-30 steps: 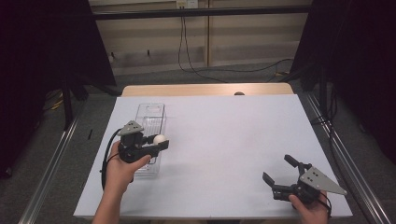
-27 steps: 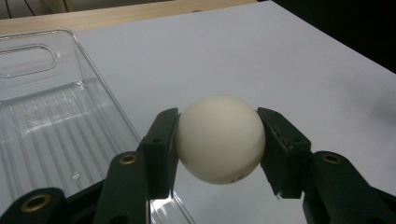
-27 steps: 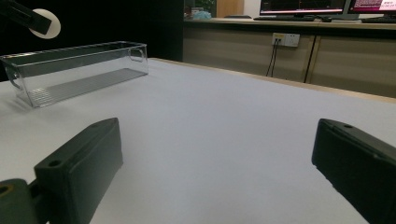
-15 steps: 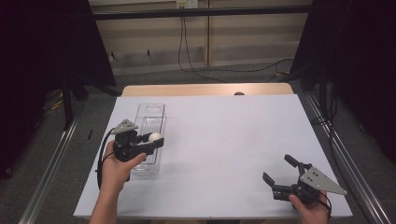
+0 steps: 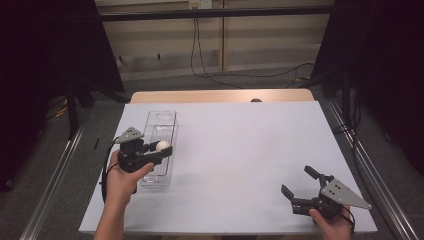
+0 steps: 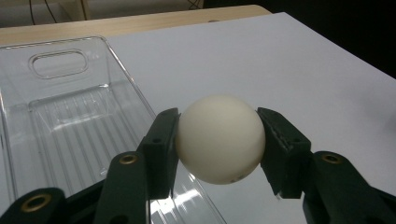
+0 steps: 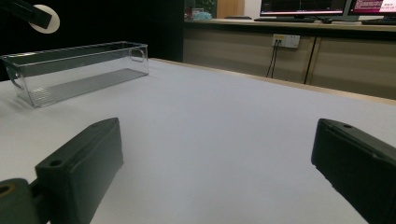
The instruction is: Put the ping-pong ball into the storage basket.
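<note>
Left tongs (image 5: 161,148) clamped on a white ball (image 5: 162,146), one black jaw pressed to each side of it, held above the right-hand long wall of a clear plastic bin (image 5: 160,125) at the left of the white table (image 5: 250,145). Seen along those tongs (image 6: 219,144): ball (image 6: 219,139) over the rim, ribbed floor and handle slot of the bin (image 6: 60,107) to its left. Right tongs (image 5: 299,185) spread wide and empty, low over the near right corner, well apart from the bin.

Clear glossy ribbed plastic bin (image 6: 60,116), smooth matt white ball (image 6: 219,139).
</note>
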Action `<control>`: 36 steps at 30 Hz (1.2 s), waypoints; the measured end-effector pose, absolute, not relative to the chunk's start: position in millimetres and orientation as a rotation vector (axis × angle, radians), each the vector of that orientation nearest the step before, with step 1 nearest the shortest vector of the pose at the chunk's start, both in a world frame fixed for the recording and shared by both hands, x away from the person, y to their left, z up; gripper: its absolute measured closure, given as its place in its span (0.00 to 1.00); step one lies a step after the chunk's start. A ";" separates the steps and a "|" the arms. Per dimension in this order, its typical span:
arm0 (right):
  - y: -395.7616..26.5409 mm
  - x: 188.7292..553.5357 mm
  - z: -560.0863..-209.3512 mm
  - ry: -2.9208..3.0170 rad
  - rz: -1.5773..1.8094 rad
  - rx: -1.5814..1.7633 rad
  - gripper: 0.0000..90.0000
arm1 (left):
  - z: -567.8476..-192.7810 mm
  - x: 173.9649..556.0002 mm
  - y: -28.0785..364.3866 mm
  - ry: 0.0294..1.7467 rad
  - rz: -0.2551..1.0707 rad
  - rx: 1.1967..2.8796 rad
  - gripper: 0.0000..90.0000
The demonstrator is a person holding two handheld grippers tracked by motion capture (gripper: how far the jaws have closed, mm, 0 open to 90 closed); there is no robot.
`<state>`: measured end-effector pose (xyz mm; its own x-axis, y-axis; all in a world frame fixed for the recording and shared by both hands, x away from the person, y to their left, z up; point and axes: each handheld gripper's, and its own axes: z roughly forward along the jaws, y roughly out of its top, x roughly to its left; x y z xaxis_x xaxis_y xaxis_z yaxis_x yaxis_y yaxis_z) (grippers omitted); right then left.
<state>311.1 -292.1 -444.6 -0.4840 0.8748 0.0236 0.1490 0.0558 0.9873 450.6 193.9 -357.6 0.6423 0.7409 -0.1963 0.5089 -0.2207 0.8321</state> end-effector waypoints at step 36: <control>-292.2 310.5 -444.1 1.706 1.491 1.027 0.02 | -367.0 458.1 205.8 1.056 0.352 1.882 0.57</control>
<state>310.5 -292.2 -444.1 -0.4882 0.8723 0.0268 0.1435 0.0500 0.9884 458.1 205.8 -367.0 0.5909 0.7874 -0.1756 0.5244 -0.2094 0.8253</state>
